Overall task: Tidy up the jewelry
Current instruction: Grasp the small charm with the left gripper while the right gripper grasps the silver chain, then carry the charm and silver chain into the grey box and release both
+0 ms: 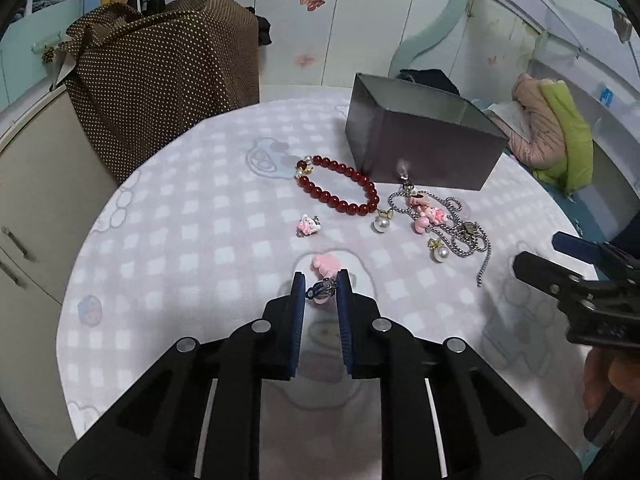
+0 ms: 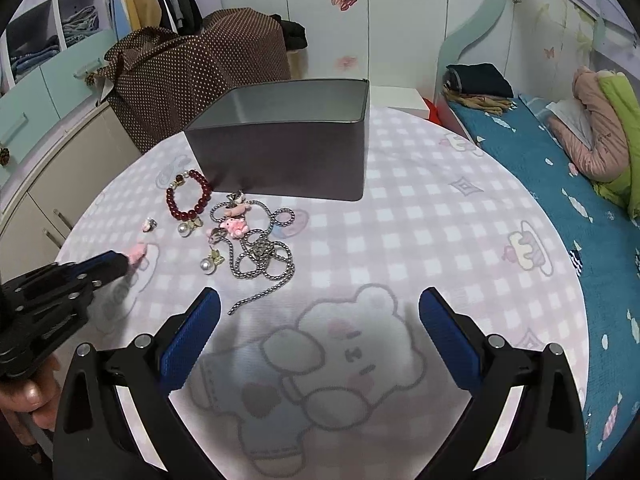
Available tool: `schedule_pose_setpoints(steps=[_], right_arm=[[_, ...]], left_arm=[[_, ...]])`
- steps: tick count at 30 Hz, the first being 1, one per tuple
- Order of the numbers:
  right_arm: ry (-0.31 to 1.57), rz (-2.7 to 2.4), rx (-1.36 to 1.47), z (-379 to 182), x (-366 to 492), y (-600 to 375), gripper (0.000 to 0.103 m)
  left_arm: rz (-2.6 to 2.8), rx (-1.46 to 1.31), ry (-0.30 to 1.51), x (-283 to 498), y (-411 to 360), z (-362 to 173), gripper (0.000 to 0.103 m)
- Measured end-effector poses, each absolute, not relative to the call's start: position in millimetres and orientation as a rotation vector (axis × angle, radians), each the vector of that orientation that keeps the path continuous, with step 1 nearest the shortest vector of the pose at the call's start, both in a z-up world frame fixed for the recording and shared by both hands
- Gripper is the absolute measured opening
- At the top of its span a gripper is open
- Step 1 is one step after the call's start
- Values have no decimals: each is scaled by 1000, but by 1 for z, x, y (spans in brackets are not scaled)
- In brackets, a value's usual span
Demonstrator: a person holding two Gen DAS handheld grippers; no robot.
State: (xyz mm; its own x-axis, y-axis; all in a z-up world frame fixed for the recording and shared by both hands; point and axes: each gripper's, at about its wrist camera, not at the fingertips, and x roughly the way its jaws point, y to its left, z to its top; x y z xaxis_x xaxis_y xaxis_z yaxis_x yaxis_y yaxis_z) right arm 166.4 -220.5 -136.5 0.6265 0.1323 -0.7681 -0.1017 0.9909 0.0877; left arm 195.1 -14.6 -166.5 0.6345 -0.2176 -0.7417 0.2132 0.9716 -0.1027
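My left gripper [image 1: 321, 280] is shut on a pink charm clip [image 1: 326, 266], held by its metal clasp just above the cloth; it also shows in the right wrist view [image 2: 136, 254]. A red bead bracelet [image 1: 340, 184] lies beyond it, with a small pink-white charm [image 1: 308, 225], pearl earrings [image 1: 381, 224] and a silver chain [image 1: 460, 232] with a pink pendant. A dark grey open box [image 1: 420, 148] stands behind them. My right gripper [image 2: 320, 312] is open and empty over the bear print, right of the chain [image 2: 260, 256] and in front of the box [image 2: 288, 140].
The round table wears a pink checked cloth [image 2: 440, 240]. A brown dotted cover [image 1: 160, 72] drapes furniture at the back left. A bed with blue bedding and a pink-green jacket [image 2: 600, 132] lies to the right. Cabinets stand at left.
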Motion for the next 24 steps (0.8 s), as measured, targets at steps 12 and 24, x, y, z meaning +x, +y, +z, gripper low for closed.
schedule_pose_setpoints(steps=[12, 24], right_arm=[[948, 209, -28, -150, 209, -206, 67], [908, 270, -206, -138, 193, -186, 13]], left_arm=[[-282, -21, 808, 171, -13, -154, 15], [-288, -44, 787, 167, -3, -144, 15]])
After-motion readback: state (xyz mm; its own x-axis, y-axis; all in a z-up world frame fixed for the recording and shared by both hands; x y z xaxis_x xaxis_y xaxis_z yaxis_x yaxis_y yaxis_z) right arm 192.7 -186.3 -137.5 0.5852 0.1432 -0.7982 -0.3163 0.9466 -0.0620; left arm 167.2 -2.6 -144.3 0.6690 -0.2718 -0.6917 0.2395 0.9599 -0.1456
